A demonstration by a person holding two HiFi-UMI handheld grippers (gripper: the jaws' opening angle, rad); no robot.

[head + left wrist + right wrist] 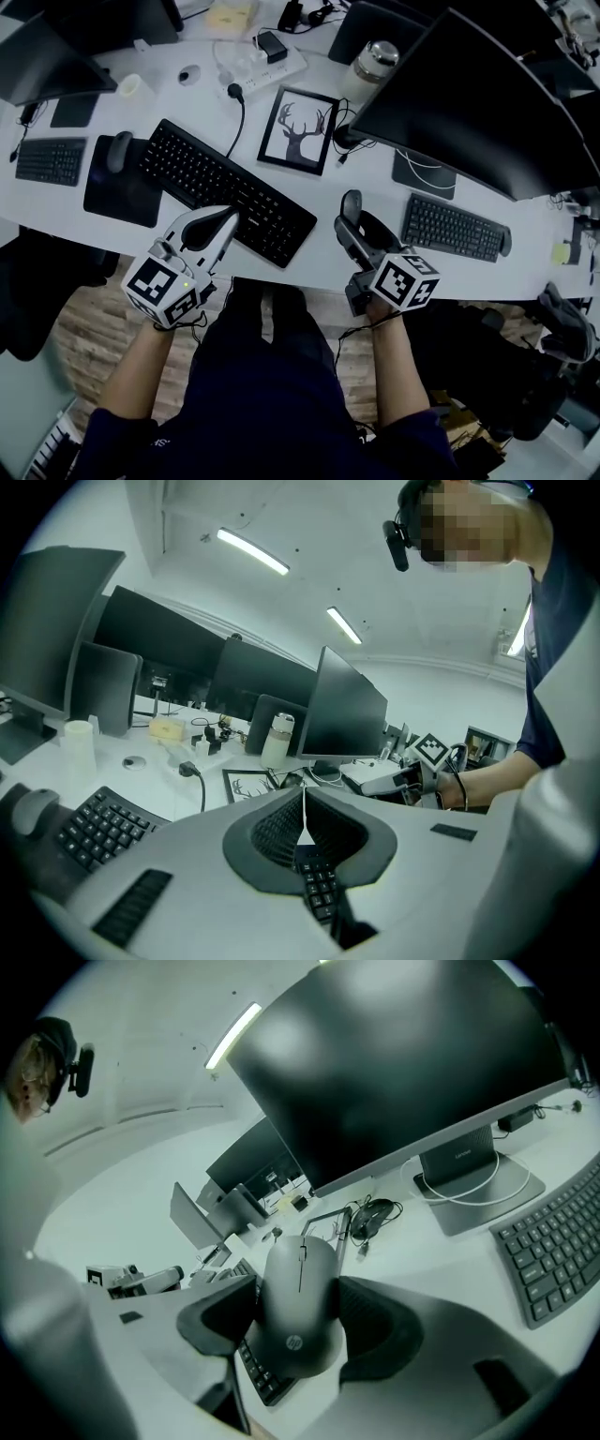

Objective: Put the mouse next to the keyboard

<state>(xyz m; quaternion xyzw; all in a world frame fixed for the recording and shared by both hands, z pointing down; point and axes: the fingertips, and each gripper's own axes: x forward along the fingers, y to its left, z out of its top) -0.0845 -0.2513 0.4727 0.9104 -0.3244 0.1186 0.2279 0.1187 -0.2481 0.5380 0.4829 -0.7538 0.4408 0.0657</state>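
Note:
A dark HP mouse sits between the pads of my right gripper, which is shut on its sides. It hangs over the white desk, just right of the long black keyboard, whose right end shows under the mouse. My left gripper hovers over the keyboard's near right corner. Its jaws meet in a thin line with nothing between them.
A framed deer picture lies behind the keyboard. Another black keyboard and a large monitor stand to the right. At the left, a second mouse rests on a dark pad. A bottle and a power strip are at the back.

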